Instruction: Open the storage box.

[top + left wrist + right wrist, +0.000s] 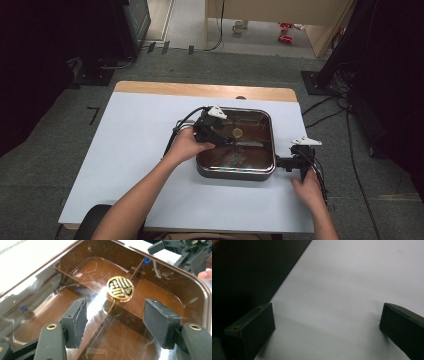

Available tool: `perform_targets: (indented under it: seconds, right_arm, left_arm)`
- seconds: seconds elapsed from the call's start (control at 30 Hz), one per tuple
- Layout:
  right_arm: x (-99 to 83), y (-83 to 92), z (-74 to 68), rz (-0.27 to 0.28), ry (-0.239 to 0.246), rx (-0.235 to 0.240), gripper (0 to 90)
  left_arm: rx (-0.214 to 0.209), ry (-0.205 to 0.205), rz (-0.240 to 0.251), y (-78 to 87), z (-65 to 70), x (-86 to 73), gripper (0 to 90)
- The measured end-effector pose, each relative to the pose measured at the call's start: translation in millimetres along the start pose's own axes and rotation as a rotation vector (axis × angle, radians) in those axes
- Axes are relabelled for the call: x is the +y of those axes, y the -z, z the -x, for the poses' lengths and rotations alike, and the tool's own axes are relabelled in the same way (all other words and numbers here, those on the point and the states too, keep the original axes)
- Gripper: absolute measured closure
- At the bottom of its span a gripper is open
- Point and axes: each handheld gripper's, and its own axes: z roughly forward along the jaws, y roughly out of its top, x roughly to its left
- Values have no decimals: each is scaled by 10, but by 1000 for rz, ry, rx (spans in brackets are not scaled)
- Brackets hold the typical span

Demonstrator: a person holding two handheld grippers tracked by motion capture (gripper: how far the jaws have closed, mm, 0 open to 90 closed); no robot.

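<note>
- In the left gripper view my left gripper (113, 322) has its jaws apart with nothing between the pads (161, 325); they hang over the clear brown lid (82, 272) without touching it.
- The gold knob (120, 288) sits in the middle of that frame, just beyond the jaws and slightly right of the gap.
- In the high view the left gripper (212, 131) is at the left part of the box (237, 142), which lies centre-right on the white table (140, 150); the knob (237, 132) is just right of it.
- My right gripper (327, 330) is released too: jaws wide, bare table (342, 285) between them, and a dark wall of the box (244, 272) at upper left.
- In the high view the right gripper (280, 162) rests at the lower-right corner of the box, whether touching it I cannot tell.
</note>
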Motion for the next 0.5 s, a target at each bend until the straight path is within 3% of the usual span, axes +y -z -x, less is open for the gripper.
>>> perform_targets:
  seconds: [0.33, 0.4, 0.5]
  right_arm:
    - [0, 1, 0, -1, 0, 0, 0]
    - [0, 1, -1, -1, -1, 0, 0]
    - [0, 0, -1, 0, 0, 0, 0]
  left_arm:
    - [-23, -2, -8, -259, 11, 60, 389]
    - [-26, -13, -25, -314, 16, 48, 397]
    - [-4, -37, -7, -343, 33, 49, 444]
